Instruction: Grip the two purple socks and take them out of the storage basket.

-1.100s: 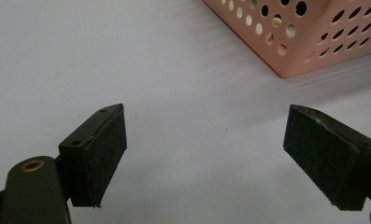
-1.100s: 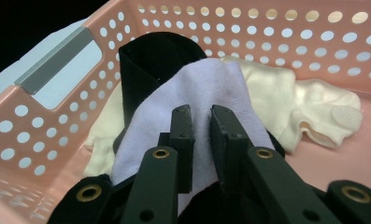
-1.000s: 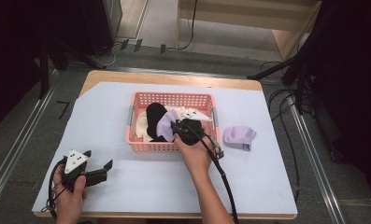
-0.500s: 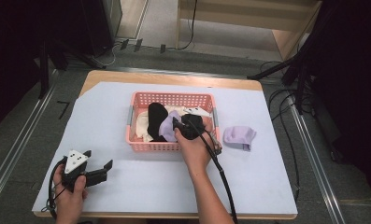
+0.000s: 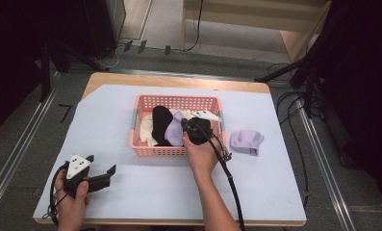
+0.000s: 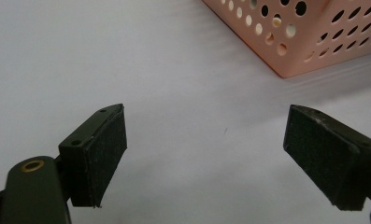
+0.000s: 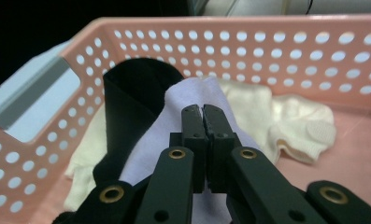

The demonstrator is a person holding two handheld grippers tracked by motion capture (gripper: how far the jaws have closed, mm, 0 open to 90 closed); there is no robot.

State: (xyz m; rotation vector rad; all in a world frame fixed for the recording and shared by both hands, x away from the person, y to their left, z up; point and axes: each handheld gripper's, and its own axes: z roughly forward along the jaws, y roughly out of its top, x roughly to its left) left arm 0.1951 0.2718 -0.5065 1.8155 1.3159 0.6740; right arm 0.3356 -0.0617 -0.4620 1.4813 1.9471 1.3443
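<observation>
A pink perforated basket [image 5: 176,99] [image 7: 267,51] stands mid-table with socks in it. My right gripper [image 5: 184,124] [image 7: 203,109] reaches in over the near wall, shut on a lavender sock [image 5: 174,131] [image 7: 192,93] that drapes over a black sock [image 5: 160,122] [image 7: 131,98]. Cream socks [image 5: 145,130] [image 7: 286,121] lie beneath and beside them. A second lavender sock [image 5: 246,142] rests on the table right of the basket. My left gripper [image 5: 110,172] [image 6: 206,154] sits low over the table at the front left, open, nothing between its jaws.
The table is covered by a pale blue sheet [image 5: 145,192]. A corner of the basket [image 6: 309,37] lies ahead and right of the left gripper. The right gripper's cable [image 5: 229,178] trails back along the forearm. Floor rails and cables flank the table.
The right gripper shifted slightly left inside the basket, and a lavender sock now shows in its jaws above the black sock. The left gripper has stayed put.
</observation>
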